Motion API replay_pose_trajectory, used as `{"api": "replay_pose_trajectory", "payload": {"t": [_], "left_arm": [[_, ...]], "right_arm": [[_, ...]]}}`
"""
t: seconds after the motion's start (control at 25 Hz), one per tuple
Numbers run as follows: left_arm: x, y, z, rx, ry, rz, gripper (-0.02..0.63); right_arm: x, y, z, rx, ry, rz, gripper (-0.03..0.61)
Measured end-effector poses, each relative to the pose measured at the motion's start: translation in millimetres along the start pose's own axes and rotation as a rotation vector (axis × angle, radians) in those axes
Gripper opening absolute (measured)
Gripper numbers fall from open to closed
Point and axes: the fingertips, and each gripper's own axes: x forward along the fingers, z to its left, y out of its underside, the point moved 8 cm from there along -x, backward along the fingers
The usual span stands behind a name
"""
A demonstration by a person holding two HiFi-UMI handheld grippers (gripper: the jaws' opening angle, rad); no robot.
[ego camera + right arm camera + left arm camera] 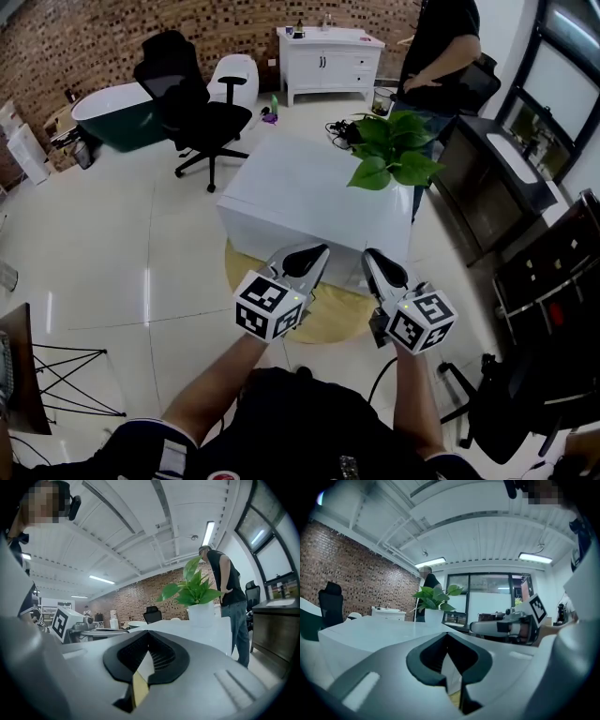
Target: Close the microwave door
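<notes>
Standing person, head beyond top edge

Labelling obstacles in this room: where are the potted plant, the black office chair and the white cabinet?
potted plant point(392, 145), head view, on its leaves.
black office chair point(218, 119), head view, on the seat.
white cabinet point(327, 65), head view, on its front.

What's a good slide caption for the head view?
Left gripper and right gripper, both shut and empty, held before a white table bearing a potted plant.
</notes>
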Motion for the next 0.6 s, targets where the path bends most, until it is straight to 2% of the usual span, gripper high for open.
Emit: {"api": "replay_pose_trajectory", "payload": {"t": [0.36,0.6], "left_arm": [[-12,-18,-2,0.03,0.018,-0.024,0.011],[-14,-19,-4,0.037,0.021,-0.012,0.011]], "right_arm": [[8,-14,14,-0.058,-0.042,-0.03,0.002],[8,-15,16,-0.051,-0.046,-0.025,0.0]]}}
